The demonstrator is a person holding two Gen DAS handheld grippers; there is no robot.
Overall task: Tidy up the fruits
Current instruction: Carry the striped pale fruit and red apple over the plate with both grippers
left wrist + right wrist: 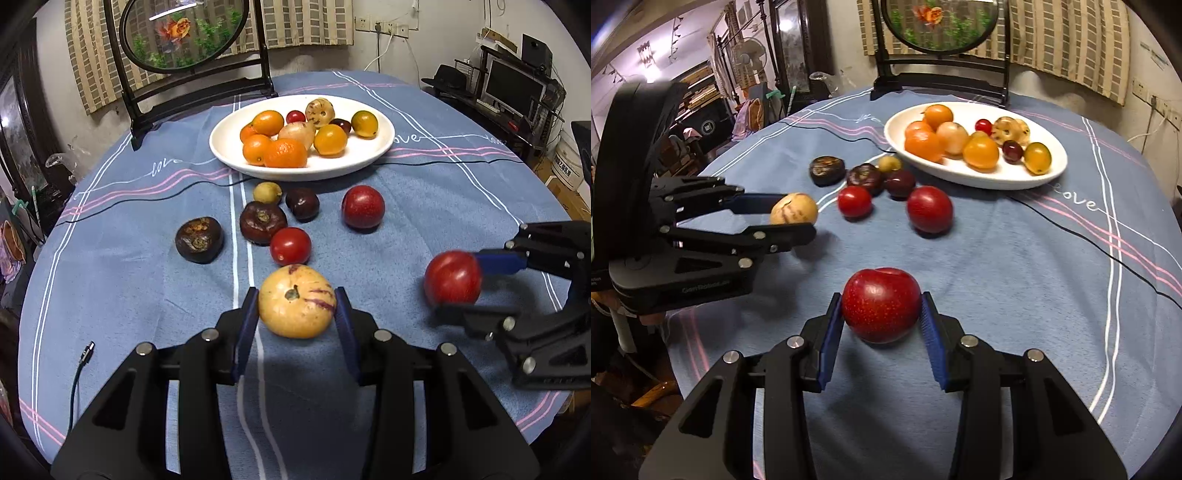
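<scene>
You're holding the left gripper (pixel 297 301) with its jaws partly closed and pressing on both sides of a pale yellow purple-streaked fruit (pixel 296 301); the fruit is sitting at the fingertips, over the blue striped cloth on the bench (pixel 424 206). Your right gripper (pixel 882 306) is doing the same with a red plum (pixel 882 304) — jaws narrowed, blue pads (pixel 831 332) touching it left and right; whether either fruit is clear of the cloth you can't tell from these views.

The white plate (pixel 369 162) is sitting farther back on the bench, already carrying oranges (pixel 286 153), yellow-orange fruits (pixel 330 140), two more pale streaked ones (pixel 320 112), a cherry tomato (pixel 295 116) and a dark plum (pixel 341 124).

Loose fruit is lying between your grippers and the plate: a second red plum (pixel 363 206), a red tomato (pixel 290 246) just beyond the held yellow fruit, two dark brown flattened fruits (pixel 263 222) — one of them off to the left (pixel 199 239) — a dark plum (pixel 303 204) and a small green-yellow fruit (pixel 266 192) near the plate rim.

A thin black cable (pixel 443 161) is running across the cloth in front of the plate; a round framed goldfish panel (pixel 183 33) is standing at the far edge.
</scene>
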